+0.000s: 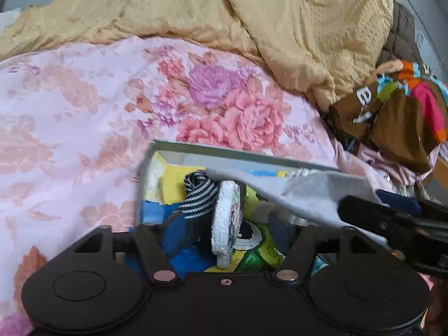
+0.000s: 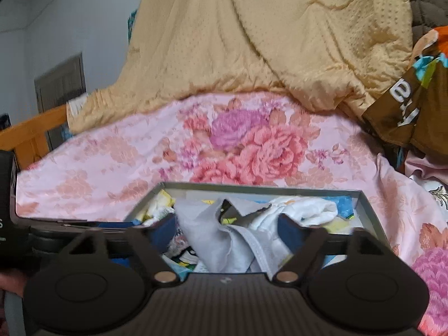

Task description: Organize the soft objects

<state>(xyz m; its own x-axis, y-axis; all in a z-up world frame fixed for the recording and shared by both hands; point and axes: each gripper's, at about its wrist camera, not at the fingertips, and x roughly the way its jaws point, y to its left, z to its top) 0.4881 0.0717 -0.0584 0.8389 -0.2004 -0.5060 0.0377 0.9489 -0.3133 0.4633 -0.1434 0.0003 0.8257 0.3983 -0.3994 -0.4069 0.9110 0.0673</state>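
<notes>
Over the grey box (image 2: 361, 204) on the floral bedspread (image 1: 70, 106), with both grippers, left gripper (image 1: 226, 229) and right gripper (image 2: 226, 229), spread wide, gripping nothing, the pale grey cloth (image 2: 207, 235) draped inside: lift clear slowly, avoiding snags.

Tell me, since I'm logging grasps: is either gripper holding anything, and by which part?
Nothing is held. The left gripper stands open around a white fuzzy sock; the right gripper stands open around a crumpled grey cloth.

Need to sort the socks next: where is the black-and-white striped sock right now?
In the left wrist view, the striped sock lies inside the grey box, left of centre, against the white fluffy item.
</notes>
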